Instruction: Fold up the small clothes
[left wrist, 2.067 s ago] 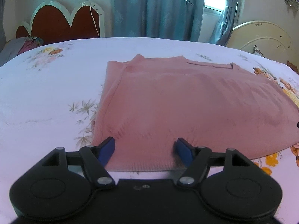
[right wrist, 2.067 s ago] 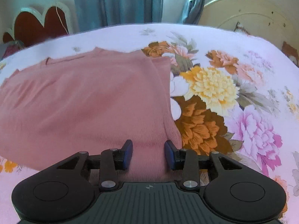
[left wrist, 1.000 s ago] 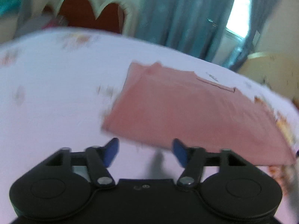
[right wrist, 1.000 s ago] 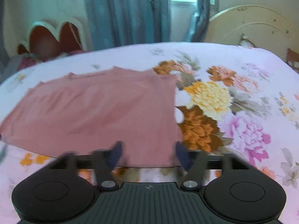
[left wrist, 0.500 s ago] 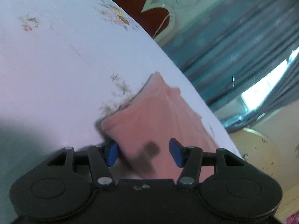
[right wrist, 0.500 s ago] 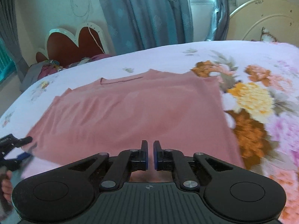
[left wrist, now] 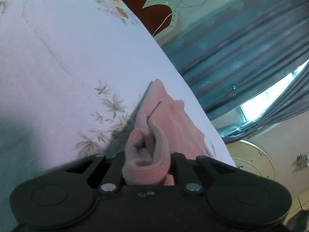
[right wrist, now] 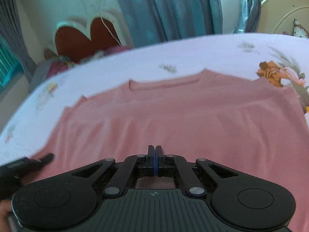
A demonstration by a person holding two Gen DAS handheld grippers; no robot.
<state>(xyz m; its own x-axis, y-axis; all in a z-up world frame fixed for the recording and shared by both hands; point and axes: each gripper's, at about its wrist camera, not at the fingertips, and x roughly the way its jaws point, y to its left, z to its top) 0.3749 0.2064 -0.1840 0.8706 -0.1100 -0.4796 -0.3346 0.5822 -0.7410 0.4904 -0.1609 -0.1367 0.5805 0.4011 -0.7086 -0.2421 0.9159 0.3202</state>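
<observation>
A pink knit sweater (right wrist: 173,116) lies flat on the floral bed sheet (right wrist: 193,54), neckline at the far side. My left gripper (left wrist: 147,154) is shut on the sweater's near left corner. The ribbed hem (left wrist: 143,162) bunches up between the jaws and hides the pads. In the right wrist view that left gripper (right wrist: 29,163) shows at the sweater's lower left edge. My right gripper (right wrist: 155,154) hovers over the middle of the near hem, its blue pads (right wrist: 152,166) pressed together with nothing visible between them.
A red heart-shaped headboard (right wrist: 81,38) and a heap of clothes (right wrist: 58,63) stand beyond the bed's far left. Blue curtains (right wrist: 164,9) hang behind, and a cream headboard (right wrist: 285,9) is at the right. A hand (right wrist: 3,208) holds the left gripper.
The left gripper rolled, dropped to the sweater's left corner and closed on it. The right gripper shut and slid left along the hem to the sweater's middle.
</observation>
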